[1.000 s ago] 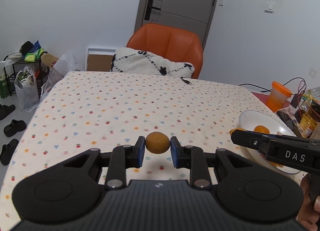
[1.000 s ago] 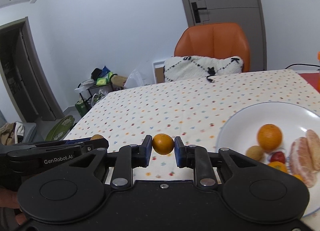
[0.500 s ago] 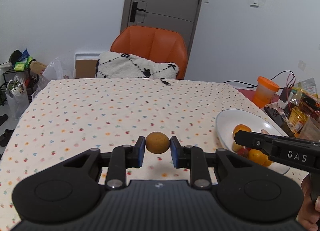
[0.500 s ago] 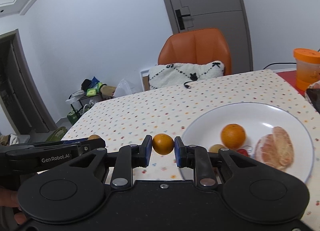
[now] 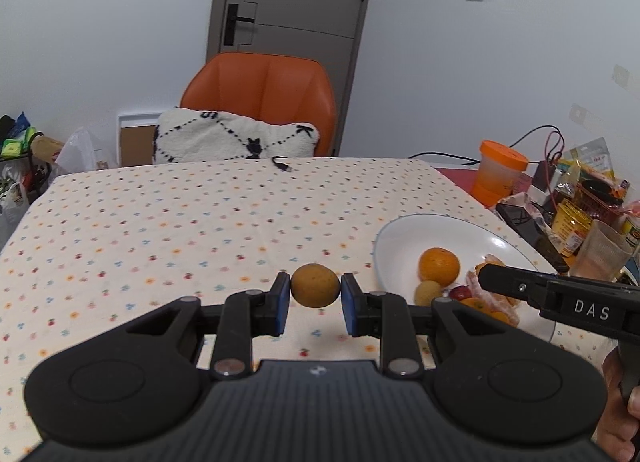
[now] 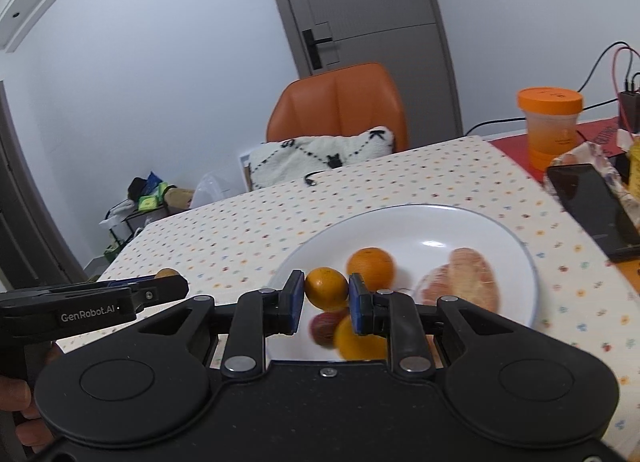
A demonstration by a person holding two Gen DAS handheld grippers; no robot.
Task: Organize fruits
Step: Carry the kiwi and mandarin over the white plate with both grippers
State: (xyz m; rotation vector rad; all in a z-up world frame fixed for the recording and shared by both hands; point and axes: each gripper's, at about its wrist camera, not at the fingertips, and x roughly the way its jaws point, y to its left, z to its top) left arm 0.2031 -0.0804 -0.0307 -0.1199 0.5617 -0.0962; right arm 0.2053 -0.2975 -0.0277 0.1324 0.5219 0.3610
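Observation:
My left gripper (image 5: 315,291) is shut on a brownish-yellow round fruit (image 5: 315,285), held above the dotted tablecloth left of the white plate (image 5: 404,230). My right gripper (image 6: 326,291) is shut on a small orange (image 6: 326,287), hanging over the near left part of the white plate (image 6: 496,230). On the plate lie an orange (image 6: 370,267), a peeled pomelo piece (image 6: 466,278), a red fruit (image 6: 325,326) and another orange fruit (image 6: 358,338). The left wrist view also shows a small tan fruit (image 5: 428,291) on the plate.
An orange-lidded cup (image 6: 550,122), a black phone (image 6: 592,206) and snack packets (image 5: 576,198) crowd the table's right side. An orange chair (image 5: 260,98) with a white cushion (image 5: 236,140) stands at the far edge. A hand (image 5: 620,414) holds the right gripper's handle.
Both grippers have moved right toward the plate with their fruits held. The right gripper's orange now hangs over the plate rather than over the cloth beside it.

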